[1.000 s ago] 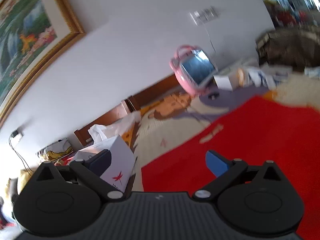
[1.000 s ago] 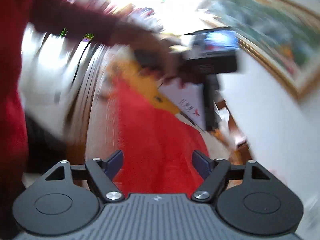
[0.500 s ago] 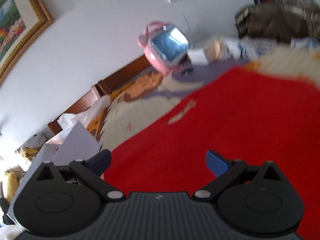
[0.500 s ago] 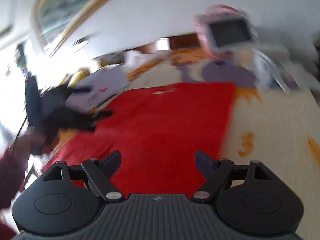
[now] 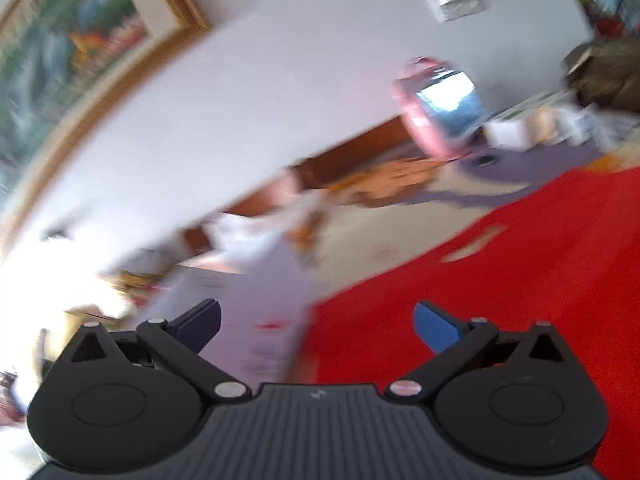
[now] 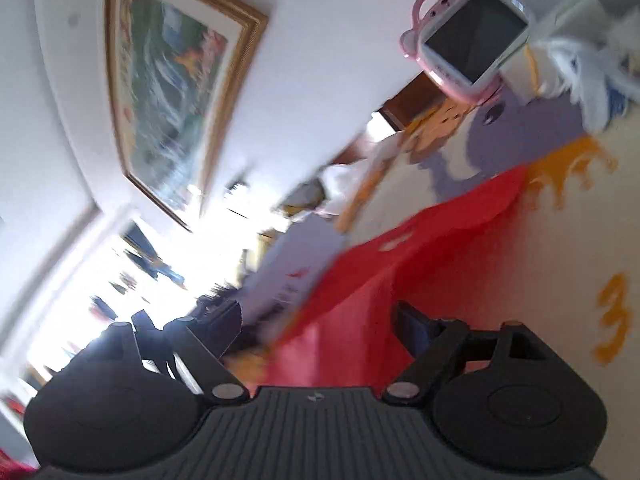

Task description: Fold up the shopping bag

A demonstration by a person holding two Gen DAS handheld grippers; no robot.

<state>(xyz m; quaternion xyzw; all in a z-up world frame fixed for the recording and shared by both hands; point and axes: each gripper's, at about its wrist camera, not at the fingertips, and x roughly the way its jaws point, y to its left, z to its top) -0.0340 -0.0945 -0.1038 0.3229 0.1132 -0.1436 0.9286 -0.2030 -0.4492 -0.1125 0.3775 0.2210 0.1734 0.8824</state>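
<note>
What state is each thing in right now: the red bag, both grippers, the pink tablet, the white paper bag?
Red shopping bag: spread flat, not yet folded, handle cutout showing.
Left gripper: open, holding nothing.
Right gripper: open, bag's edge between the pads, not pinched.
Pink tablet: propped upright, screen dark.
White paper bag: standing beside the red bag; blurred.

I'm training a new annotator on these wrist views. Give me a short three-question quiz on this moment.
1. True or false: the left gripper is shut on the red shopping bag.
2. What colour frames the small screen standing by the wall? A) pink B) green C) black
3. Fill in: the painting on the wall has a ____ frame.

Key: 1. False; its jaws stand apart with nothing between them. 2. A. 3. Gold.
</note>
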